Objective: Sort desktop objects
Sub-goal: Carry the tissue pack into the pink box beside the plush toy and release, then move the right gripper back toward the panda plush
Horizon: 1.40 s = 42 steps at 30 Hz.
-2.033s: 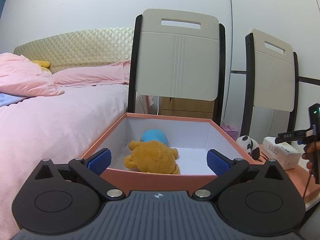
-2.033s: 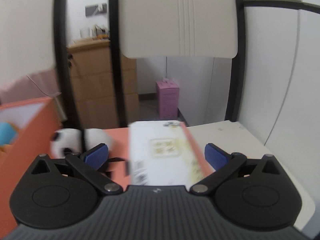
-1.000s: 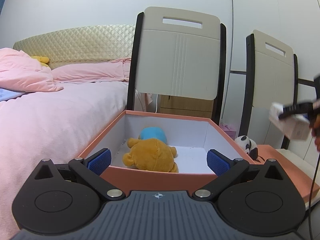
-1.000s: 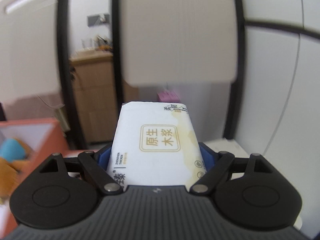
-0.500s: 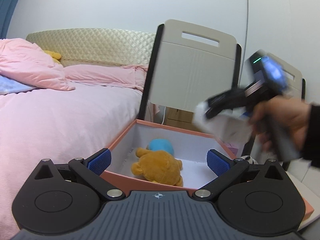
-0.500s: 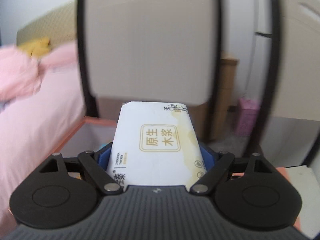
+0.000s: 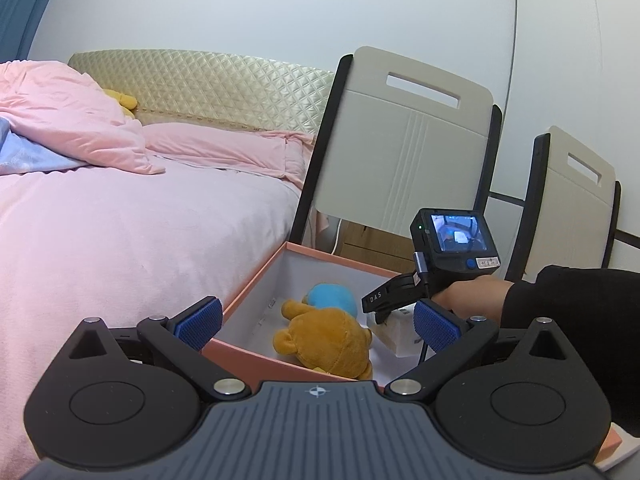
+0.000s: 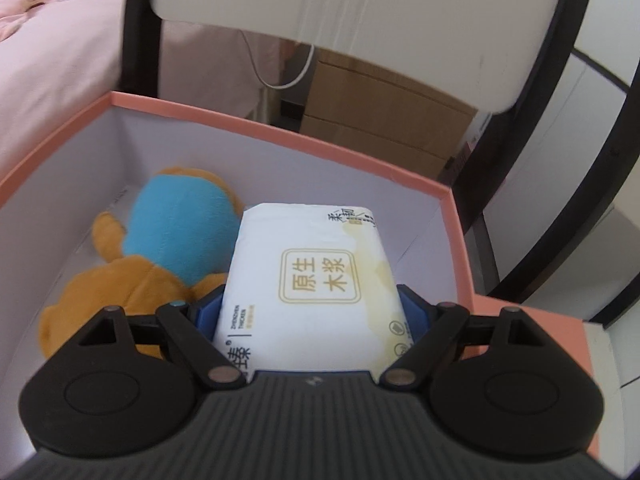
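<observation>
An open pink box with white inside (image 7: 256,280) (image 8: 280,132) holds an orange plush bear with a blue part (image 7: 324,340) (image 8: 168,240). My right gripper (image 8: 310,308) is shut on a white tissue pack (image 8: 312,280) and holds it inside the box, to the right of the bear. In the left wrist view the right gripper (image 7: 394,304) reaches down into the box with the tissue pack (image 7: 396,330) under it. My left gripper (image 7: 316,320) is open and empty, in front of the box's near wall.
A bed with pink bedding (image 7: 120,220) lies to the left. Two chairs (image 7: 404,148) (image 7: 576,200) stand behind the box. The pink box lid (image 8: 560,328) lies to the right of the box. Cardboard boxes (image 8: 380,120) stand behind the chair.
My right gripper took the tissue pack off the lid, carried it left and lowered it into the box beside the bear. My left gripper stayed open and turned slightly left.
</observation>
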{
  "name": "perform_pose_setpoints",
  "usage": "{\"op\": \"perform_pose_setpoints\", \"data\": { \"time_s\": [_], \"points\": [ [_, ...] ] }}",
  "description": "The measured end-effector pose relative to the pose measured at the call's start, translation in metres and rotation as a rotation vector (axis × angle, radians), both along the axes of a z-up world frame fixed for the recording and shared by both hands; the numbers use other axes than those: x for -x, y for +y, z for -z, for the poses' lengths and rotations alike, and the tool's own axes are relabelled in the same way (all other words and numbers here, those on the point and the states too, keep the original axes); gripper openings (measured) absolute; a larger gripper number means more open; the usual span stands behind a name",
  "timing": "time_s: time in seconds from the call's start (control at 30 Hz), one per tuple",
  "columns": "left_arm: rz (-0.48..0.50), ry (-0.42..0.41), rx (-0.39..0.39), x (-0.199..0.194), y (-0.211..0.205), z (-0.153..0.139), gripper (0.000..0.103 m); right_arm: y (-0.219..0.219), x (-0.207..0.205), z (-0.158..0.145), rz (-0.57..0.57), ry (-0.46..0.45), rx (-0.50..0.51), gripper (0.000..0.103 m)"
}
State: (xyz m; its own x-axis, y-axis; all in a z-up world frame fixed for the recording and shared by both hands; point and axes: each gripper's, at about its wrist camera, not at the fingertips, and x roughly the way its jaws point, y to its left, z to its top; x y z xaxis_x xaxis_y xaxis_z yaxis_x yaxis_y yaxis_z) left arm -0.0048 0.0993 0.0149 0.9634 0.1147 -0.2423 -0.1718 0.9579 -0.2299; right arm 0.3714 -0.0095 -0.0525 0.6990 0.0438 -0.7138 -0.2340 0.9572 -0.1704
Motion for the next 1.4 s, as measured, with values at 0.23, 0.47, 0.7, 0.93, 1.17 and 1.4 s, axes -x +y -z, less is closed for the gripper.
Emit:
{"op": "perform_pose_setpoints", "data": {
  "time_s": [0.23, 0.47, 0.7, 0.93, 1.17, 1.4],
  "points": [
    [-0.003, 0.016, 0.000, -0.005, 0.003, 0.002, 0.103, -0.011, 0.010, -0.004, -0.017, -0.012, -0.052, 0.095],
    [0.015, 0.021, -0.016, -0.006, -0.002, 0.004, 0.103, -0.027, 0.032, -0.039, -0.029, -0.073, -0.140, 0.098],
    [0.028, 0.027, -0.033, -0.006, -0.007, 0.006, 0.103, -0.072, 0.090, -0.086, -0.019, -0.170, -0.227, 0.103],
    [0.037, 0.032, -0.057, -0.007, -0.015, 0.009, 0.103, -0.129, 0.163, -0.097, -0.027, -0.257, -0.345, 0.103],
    [0.033, 0.025, -0.086, -0.006, -0.023, 0.012, 0.103, -0.181, 0.226, -0.068, -0.016, -0.368, -0.411, 0.103],
    [0.050, 0.029, -0.132, -0.006, -0.032, 0.014, 0.103, -0.206, 0.272, -0.024, 0.000, -0.419, -0.476, 0.103]
  ]
}}
